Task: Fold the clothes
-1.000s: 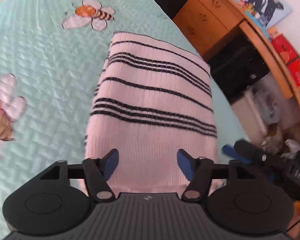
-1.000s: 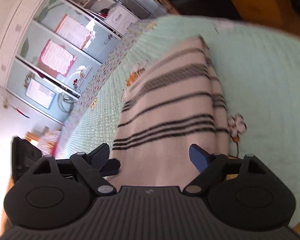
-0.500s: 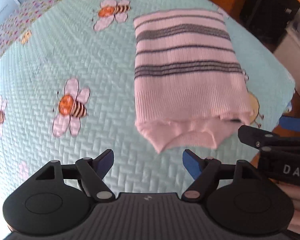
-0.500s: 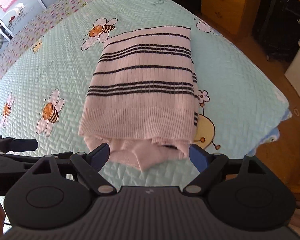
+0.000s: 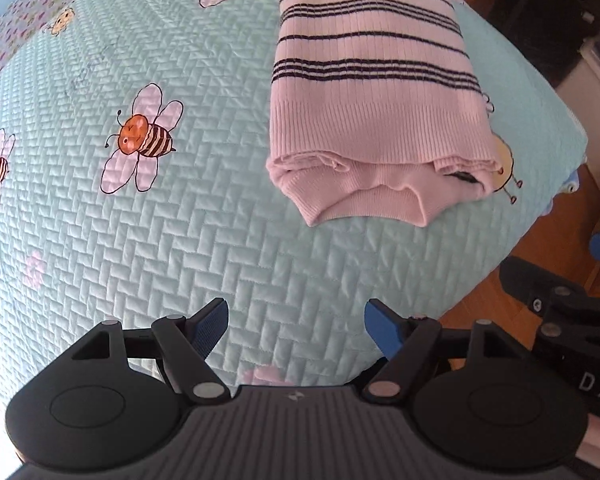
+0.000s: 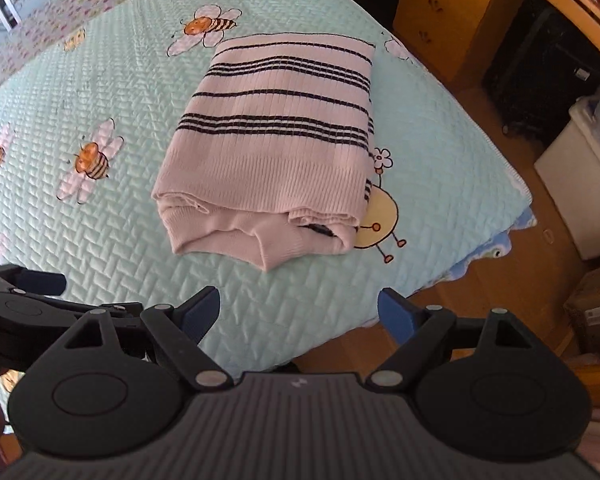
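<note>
A pink knitted sweater with dark stripes (image 5: 374,92) (image 6: 276,140) lies folded into a neat rectangle on the bed, its ribbed hem and a cuff poking out at the near end. My left gripper (image 5: 296,326) hovers open above the quilt, well short of the sweater and holding nothing. My right gripper (image 6: 300,312) is open too, empty, hanging over the bed's near edge. Each gripper shows at the side of the other's view: the right one (image 5: 560,308) and the left one (image 6: 24,300).
The bed carries a mint quilt (image 5: 140,220) (image 6: 100,80) printed with bees and flowers. To the right stand a wooden cabinet (image 6: 440,4), a dark case (image 6: 540,64) and a white bin (image 6: 580,184) on the wooden floor. A cardboard box (image 6: 596,312) sits at the lower right.
Both grippers have pulled back and risen away from the sweater, which was right between their fingers a second ago. The sweater lies still, folded, on the quilt.
</note>
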Tool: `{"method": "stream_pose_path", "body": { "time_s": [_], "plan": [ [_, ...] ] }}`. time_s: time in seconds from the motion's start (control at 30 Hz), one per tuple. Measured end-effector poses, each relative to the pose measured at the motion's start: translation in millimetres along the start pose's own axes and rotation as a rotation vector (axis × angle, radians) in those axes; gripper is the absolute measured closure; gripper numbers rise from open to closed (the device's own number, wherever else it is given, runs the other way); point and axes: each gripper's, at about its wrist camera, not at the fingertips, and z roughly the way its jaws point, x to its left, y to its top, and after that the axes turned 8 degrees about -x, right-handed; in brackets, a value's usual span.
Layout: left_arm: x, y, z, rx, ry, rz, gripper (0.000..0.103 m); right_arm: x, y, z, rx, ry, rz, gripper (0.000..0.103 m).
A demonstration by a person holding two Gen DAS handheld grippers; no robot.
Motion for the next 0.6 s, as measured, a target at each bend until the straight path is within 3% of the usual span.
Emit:
{"method": "stream_pose_path", "body": {
  "time_s": [0.6],
  "plan": [
    [-2.9, 6.3, -24.1, -0.068, -0.008, -0.029, 0.025, -8.5, 4.0, -20.6, -0.060, 0.027, 0.047, 0.017]
  ]
}}
